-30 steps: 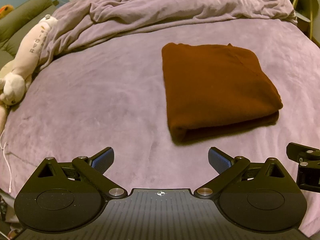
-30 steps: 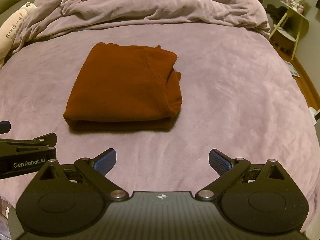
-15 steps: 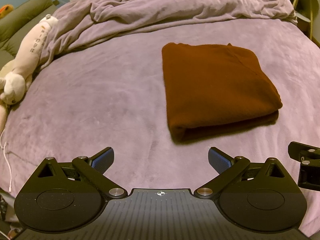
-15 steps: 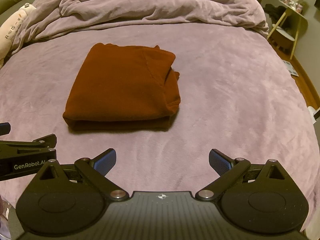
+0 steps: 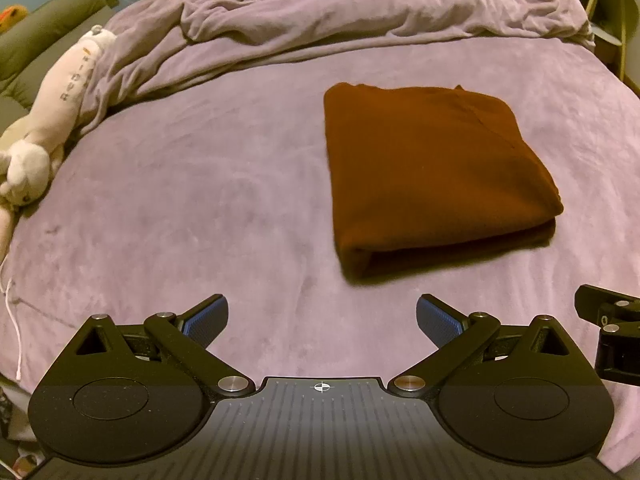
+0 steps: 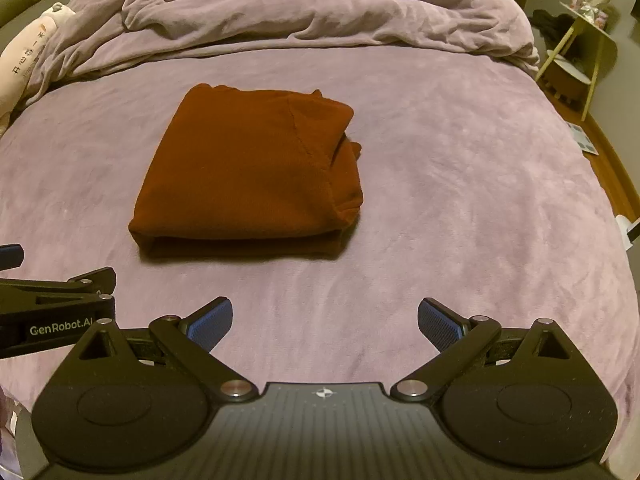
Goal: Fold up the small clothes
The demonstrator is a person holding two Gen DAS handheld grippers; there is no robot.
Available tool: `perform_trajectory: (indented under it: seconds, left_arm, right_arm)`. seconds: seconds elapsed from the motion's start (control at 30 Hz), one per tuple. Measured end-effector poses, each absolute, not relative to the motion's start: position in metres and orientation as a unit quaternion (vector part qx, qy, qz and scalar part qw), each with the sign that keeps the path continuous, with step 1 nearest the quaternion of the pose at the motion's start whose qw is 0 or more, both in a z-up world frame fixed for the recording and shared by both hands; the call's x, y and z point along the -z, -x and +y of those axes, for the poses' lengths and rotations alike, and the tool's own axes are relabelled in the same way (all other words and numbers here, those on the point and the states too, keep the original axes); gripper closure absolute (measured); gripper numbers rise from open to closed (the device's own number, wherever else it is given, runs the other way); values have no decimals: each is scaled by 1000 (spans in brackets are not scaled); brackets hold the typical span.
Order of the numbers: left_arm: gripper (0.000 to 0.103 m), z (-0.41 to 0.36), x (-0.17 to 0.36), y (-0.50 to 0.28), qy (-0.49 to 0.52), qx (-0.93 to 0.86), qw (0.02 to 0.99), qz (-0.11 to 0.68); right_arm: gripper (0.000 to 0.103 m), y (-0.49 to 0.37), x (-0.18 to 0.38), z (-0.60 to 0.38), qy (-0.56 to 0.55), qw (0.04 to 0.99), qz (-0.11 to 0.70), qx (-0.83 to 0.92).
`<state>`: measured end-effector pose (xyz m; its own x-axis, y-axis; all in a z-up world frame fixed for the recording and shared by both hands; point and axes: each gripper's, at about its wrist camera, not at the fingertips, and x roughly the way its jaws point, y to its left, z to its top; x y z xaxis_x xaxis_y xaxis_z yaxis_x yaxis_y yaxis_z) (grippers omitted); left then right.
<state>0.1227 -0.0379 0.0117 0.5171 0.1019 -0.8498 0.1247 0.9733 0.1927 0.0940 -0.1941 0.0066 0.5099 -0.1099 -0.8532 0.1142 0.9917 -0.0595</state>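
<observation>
Garment first: the rust-brown garment (image 6: pixel 248 172) lies folded into a compact rectangle on the purple blanket (image 6: pixel 460 200), near the middle of the bed and well ahead of both my tools. Over the last second almost nothing has changed; the bundle has kept its shape and spot, and my views have only drifted slightly, so I read this piece as finished and released. Its right edge (image 6: pixel 348 184) shows a few layers bulging out a little, which I could tidy, though it looks stable as it sits. My right gripper (image 6: pixel 325 322) is spread wide with nothing between its blue pads, apart from the cloth. My left gripper (image 5: pixel 322 320) is the same, wide and empty, hanging short of the near fold. Farther out, the rumpled duvet (image 5: pixel 360 12) is heaped along the far side, and a plush toy (image 5: pixel 44 128) rests at the left edge. No other clothing is in view to fold next.
</observation>
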Motion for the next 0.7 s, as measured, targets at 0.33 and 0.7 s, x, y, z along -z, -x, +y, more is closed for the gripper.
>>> perform_trajectory:
  seconds: [0.33, 0.7]
  left_arm:
    - [0, -40, -13, -120, -115, 7, 865, 489]
    - [0, -41, -16, -120, -115, 8, 864, 489]
  right_arm:
    - [4, -93, -9, -193, -2, 870, 489, 64]
    - [4, -93, -11, -193, 2, 870, 489, 63]
